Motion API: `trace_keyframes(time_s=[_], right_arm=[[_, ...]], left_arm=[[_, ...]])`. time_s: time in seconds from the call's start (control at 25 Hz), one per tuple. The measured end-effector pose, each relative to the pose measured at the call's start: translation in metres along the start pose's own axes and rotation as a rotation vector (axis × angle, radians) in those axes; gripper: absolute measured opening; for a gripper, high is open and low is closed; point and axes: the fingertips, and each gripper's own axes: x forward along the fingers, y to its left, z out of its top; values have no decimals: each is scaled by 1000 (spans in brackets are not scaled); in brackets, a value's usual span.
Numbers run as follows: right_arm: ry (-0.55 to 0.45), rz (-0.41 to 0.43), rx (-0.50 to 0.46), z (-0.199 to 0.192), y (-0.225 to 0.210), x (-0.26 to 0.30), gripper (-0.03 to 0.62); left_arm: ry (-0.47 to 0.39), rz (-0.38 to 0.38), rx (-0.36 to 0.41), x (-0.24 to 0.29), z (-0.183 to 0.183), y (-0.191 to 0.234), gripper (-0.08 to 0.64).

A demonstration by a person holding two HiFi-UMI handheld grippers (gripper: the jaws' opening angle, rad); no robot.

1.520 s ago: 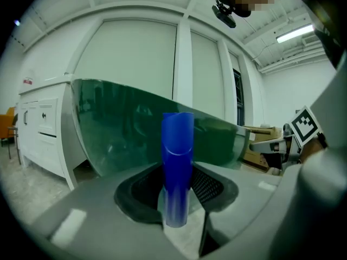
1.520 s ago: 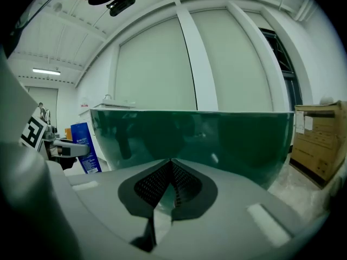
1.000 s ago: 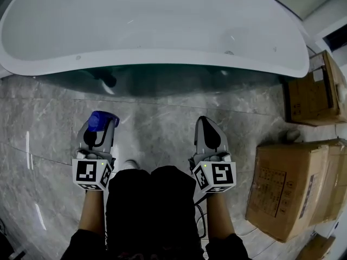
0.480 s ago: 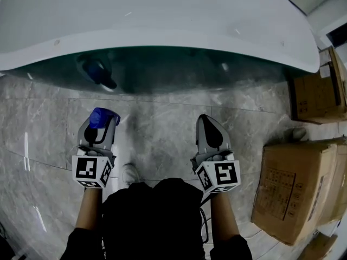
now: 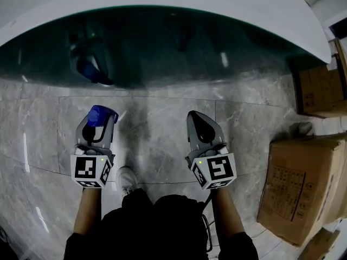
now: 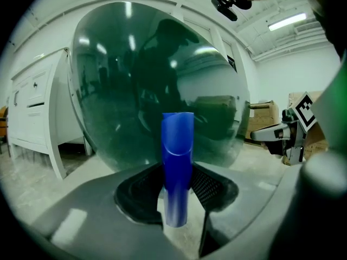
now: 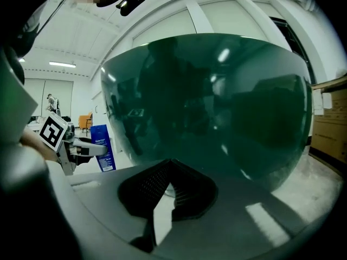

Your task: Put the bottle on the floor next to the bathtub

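Note:
A blue bottle (image 5: 101,116) stands upright between the jaws of my left gripper (image 5: 98,124), which is shut on it; in the left gripper view the blue bottle (image 6: 177,161) rises from between the black pads. The dark green side of the bathtub (image 5: 179,42) curves just ahead, and the bottle's reflection shows in it. My right gripper (image 5: 203,128) hovers over the floor to the right, shut with nothing in it. In the right gripper view the left gripper with the blue bottle (image 7: 103,147) shows at the left, in front of the bathtub (image 7: 217,107).
Grey marble floor tiles (image 5: 162,118) run along the tub. Cardboard boxes (image 5: 303,183) stand at the right, another box (image 5: 317,85) near the tub's end. A white shoe (image 5: 126,179) of the person shows below the grippers. White cabinets (image 6: 32,112) stand to the left.
The view has dropped lower and closer to the tub's dark side, so less of the white rim shows. Both grippers keep their places, the left still holding the bottle.

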Motion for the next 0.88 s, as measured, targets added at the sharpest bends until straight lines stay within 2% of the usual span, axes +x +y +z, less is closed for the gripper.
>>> trace_keyframes(time_s=[0.4,0.88], right_arm=[[42,-18,8,-58,4,34,26],[79,-36,12,-89,-8,49,26]], left_arm=[[36,21,-37,22,-53,16,169],[69,-4,-30,56,-87,4,169]])
